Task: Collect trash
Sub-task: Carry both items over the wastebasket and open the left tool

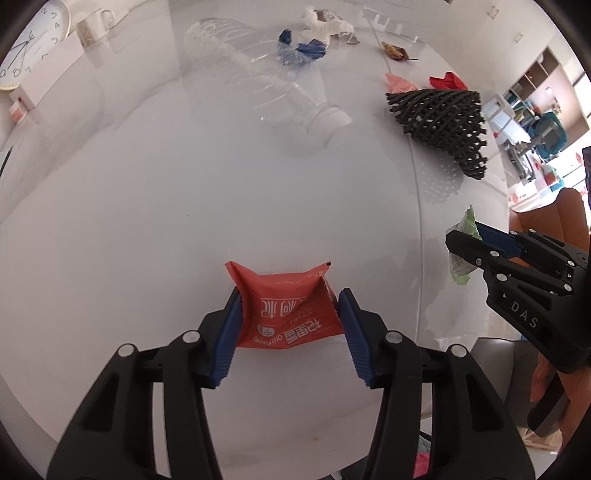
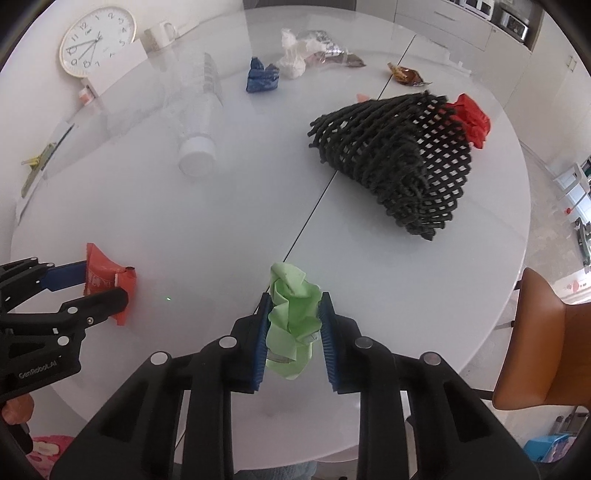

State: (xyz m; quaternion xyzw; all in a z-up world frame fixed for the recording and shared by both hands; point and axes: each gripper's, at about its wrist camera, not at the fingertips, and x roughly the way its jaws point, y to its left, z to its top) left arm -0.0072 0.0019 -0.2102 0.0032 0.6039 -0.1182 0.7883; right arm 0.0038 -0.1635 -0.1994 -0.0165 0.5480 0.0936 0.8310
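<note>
Trash sits in both our grippers. Our left gripper [image 1: 290, 301] has its blue fingers [image 1: 228, 325] clamped on the sides of a red packet [image 1: 286, 302], which bows between them above the white table [image 1: 147, 221]. Our right gripper [image 2: 293, 325] has its fingers [image 2: 261, 339] squeezed tight on a crumpled green wrapper [image 2: 291, 317], which sticks up past the tips, near the table's front edge and its centre seam.

Farther out, a black mesh bag [image 2: 399, 158] lies on its side to the right, with a red wad [image 2: 472, 118] touching its far end. To the left of it a clear bottle [image 2: 195, 122] lies on the table, its white cap towards us. Behind them lie a blue wrapper [image 2: 260, 77], a white tissue [image 2: 293, 55] against a silver foil packet [image 2: 327, 46], and a brown candy wrapper [image 2: 406, 74]. A clock [image 2: 96, 38] and a mug [image 2: 159, 35] stand at the far left. An orange chair [image 2: 543, 339] stands at the right.
</note>
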